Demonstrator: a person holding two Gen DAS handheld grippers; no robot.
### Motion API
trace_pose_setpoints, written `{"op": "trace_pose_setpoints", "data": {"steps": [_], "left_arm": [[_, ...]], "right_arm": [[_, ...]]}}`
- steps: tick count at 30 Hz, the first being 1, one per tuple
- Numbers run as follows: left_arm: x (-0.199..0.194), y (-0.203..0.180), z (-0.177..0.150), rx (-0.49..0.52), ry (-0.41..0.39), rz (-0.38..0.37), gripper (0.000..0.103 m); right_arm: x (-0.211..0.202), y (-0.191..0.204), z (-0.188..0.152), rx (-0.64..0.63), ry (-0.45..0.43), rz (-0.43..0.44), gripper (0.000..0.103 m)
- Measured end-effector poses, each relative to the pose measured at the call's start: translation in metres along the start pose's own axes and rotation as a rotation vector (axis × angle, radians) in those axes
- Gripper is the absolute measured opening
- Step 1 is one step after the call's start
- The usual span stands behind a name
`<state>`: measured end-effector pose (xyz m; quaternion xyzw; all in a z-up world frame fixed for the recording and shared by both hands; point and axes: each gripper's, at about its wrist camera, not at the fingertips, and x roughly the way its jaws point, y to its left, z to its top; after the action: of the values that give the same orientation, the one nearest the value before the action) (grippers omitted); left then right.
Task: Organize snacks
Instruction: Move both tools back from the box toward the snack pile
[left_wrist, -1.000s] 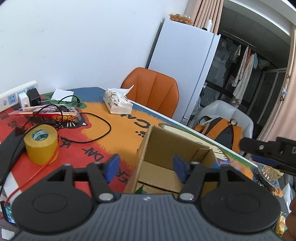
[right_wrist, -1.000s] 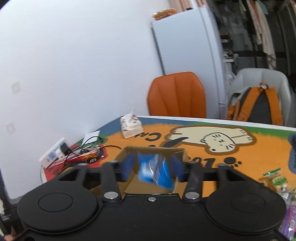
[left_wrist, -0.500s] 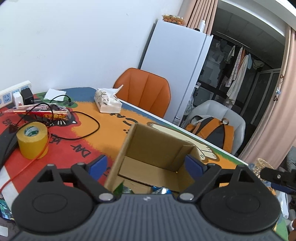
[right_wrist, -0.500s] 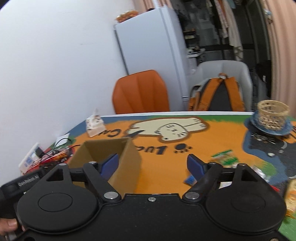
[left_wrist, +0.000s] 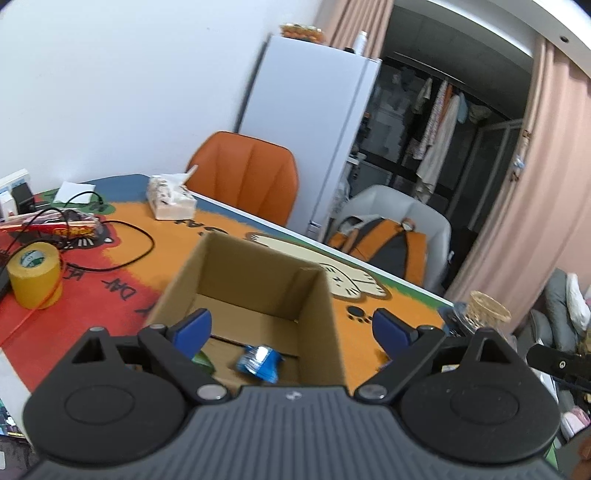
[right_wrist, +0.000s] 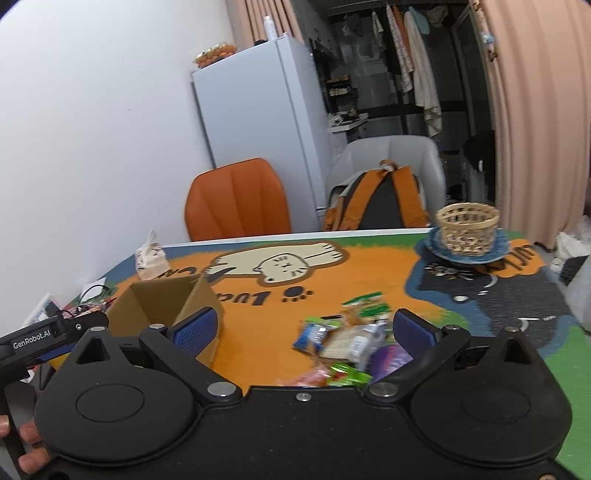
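Since a second ago the blue packet has gone from between the right tool's pads into the box, and both tools' jaws have just been opening, nothing between them.

Left wrist view: the left tool (left_wrist: 291, 330) stands wide, holding nothing. The cardboard box (left_wrist: 255, 291), plain brown with an open top and straight walls, sits at 12 o'clock, its right wall running between the blue pads (left_wrist: 192, 330). On its floor lies the crinkled blue packet (left_wrist: 258, 363), with a green packet (left_wrist: 203, 363) at its 9 o'clock, half hidden behind the left finger. A yellow tape roll (left_wrist: 35, 275) stands at 9 o'clock on the desk (left_wrist: 110, 291), which carries a cartoon-cat mat.

Right wrist view: the right tool (right_wrist: 303, 328) gapes fully, empty. A loose pile of snacks (right_wrist: 351, 339), glossy wrappers in green, blue, purple and red, lies on the desk between its fingers, blurred so the prints cannot be read, the near edge cut off by the tool's body. The box sits at 10 o'clock, the woven basket (right_wrist: 467, 229) on a blue plate at 1 o'clock.
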<state>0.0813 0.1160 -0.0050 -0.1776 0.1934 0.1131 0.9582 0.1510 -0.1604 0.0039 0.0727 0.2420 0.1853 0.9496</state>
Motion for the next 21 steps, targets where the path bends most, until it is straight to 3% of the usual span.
{"op": "trace_pose_setpoints", "data": {"steps": [13, 21], "left_arm": [[-0.006, -0.049, -0.026, 0.08, 0.052, -0.133, 0.093], [0.004, -0.08, -0.041, 0.153, 0.098, -0.157, 0.093]], "right_arm": [[-0.041, -0.072, -0.018, 0.084, -0.018, -0.166, 0.103], [-0.05, -0.099, -0.025, 0.088, -0.04, -0.202, 0.103]]}}
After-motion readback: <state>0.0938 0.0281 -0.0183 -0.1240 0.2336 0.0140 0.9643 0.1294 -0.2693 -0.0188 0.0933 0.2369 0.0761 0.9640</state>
